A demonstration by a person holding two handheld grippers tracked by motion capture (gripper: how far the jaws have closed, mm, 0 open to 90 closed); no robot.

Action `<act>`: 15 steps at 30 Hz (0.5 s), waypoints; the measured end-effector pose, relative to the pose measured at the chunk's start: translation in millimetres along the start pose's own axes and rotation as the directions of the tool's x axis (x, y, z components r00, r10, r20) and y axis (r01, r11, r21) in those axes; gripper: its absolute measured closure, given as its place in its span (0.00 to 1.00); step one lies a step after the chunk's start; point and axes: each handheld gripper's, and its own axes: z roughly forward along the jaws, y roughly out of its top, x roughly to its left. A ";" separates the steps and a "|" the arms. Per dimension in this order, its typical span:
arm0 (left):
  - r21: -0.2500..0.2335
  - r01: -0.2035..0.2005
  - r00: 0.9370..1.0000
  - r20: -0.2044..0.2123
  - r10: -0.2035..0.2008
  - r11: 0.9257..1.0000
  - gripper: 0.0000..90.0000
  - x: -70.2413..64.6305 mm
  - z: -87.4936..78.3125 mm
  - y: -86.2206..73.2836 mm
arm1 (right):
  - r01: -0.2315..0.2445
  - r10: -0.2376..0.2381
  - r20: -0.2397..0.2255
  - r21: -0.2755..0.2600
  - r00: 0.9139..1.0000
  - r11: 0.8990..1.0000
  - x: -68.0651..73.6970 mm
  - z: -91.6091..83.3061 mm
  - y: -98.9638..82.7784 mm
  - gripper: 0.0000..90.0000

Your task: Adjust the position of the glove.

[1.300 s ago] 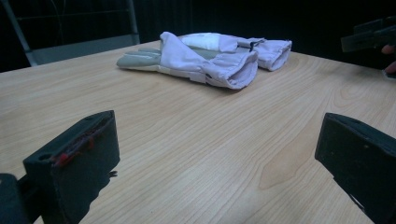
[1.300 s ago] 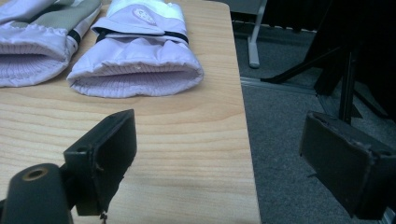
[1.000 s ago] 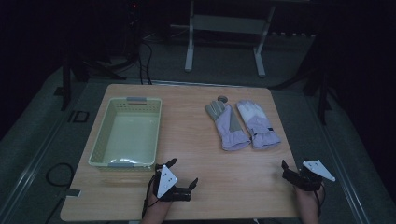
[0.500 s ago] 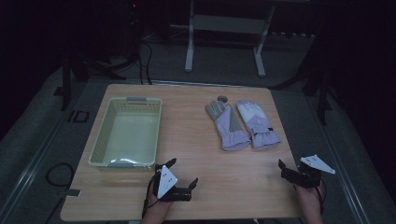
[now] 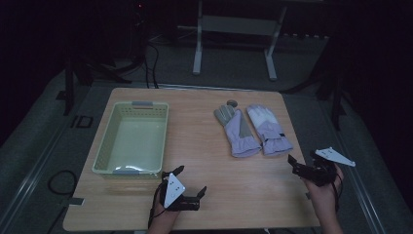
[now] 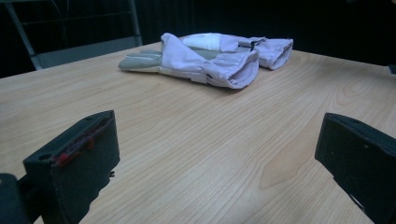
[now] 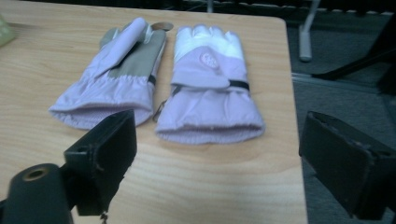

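Gloves [image 5: 253, 130], lilac pair, lie side by side right of centre on the table [image 5: 209, 204] in the high view, well apart from both grippers. Left gripper [image 5: 190, 181] bottom centre, jaws apart, holding nothing; right gripper [image 5: 302, 163] lower right, jaws apart (cuffs face it). Right gripper view shows a coin-like disc [image 7: 162, 26] by the fingertips. Basket [image 5: 102, 161] at left.

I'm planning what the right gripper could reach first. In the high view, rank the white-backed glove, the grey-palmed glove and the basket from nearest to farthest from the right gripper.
From the right gripper:
1. White-backed glove, just ahead, toward the table's right edge.
2. Grey-palmed glove, beside it, further inward.
3. Basket, across the table on the left side.
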 end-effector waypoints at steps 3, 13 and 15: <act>0.000 -0.001 1.000 0.002 0.001 1.000 0.00 -0.1 0.1 0.0 | 0.016 -0.016 -0.011 -0.007 1.000 1.000 6.9 0.6 13.0 0.12; -0.002 0.002 1.000 0.004 -0.002 1.000 0.00 0.2 -0.2 -0.1 | 0.050 -0.054 -0.073 -0.048 0.996 0.998 23.7 8.2 54.1 0.24; -0.004 0.002 1.000 0.004 -0.002 1.000 0.00 0.3 -0.3 -0.1 | 0.059 -0.064 -0.079 -0.057 0.995 0.997 27.8 10.0 62.1 0.26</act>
